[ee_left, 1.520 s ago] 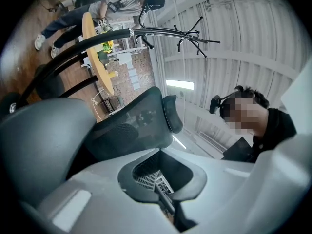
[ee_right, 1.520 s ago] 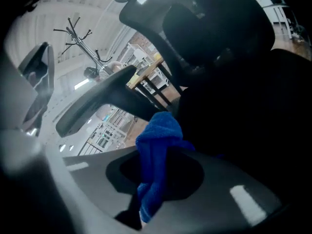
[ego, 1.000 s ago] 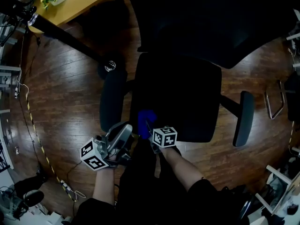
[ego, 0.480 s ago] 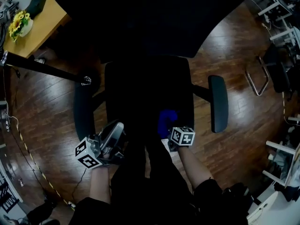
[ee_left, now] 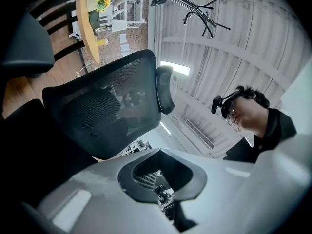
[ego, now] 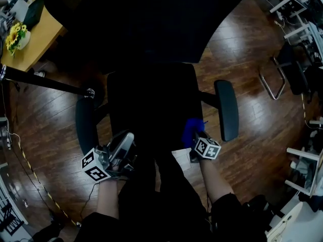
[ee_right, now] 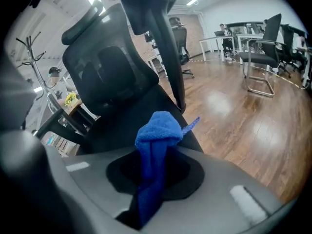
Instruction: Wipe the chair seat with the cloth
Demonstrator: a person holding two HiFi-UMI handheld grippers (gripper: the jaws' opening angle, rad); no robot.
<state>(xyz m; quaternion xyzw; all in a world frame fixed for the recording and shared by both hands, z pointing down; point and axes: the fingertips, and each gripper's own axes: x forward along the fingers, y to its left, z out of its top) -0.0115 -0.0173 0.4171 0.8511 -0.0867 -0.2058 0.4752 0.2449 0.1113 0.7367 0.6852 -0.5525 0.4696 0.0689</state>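
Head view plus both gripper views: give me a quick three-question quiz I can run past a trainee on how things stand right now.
1. True or false: the right tongs are shut on the blue cloth.
2. Where on the chair seat is the cloth? A) at the front corner, beside the right armrest; B) at the centre; C) against the backrest.
3. Fill in: the left tongs hold ____.
Key: 1 true; 2 A; 3 nothing.
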